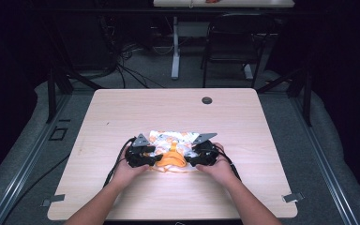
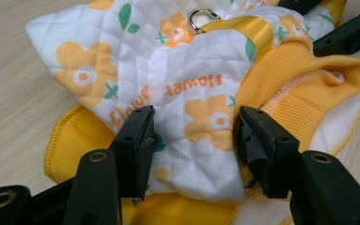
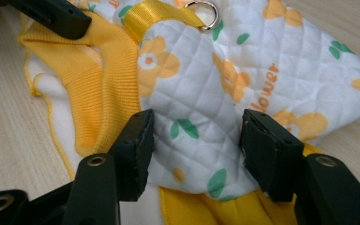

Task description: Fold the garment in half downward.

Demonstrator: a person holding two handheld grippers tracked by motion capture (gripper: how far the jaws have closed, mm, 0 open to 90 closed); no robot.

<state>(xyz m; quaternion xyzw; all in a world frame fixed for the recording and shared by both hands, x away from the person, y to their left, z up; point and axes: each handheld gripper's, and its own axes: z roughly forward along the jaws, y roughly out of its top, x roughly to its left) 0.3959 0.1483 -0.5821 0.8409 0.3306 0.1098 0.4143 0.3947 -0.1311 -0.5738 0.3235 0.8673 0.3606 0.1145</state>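
The quilted flower-print garment point(image 1: 174, 149) lies bunched a little nearer the tabletop's near edge than its middle, and the left gripper point(image 2: 194, 136) and right gripper point(image 3: 194, 140) each stand wide open around a fold of its white quilted layer, pads beside the cloth, not yet pinching it. If either closes on only that top layer, the yellow ribbed cuff point(image 2: 304, 79) and lining underneath could stay behind, so the piece would twist instead of unfolding. The metal ring point(image 3: 201, 11) on its strap might also snag.
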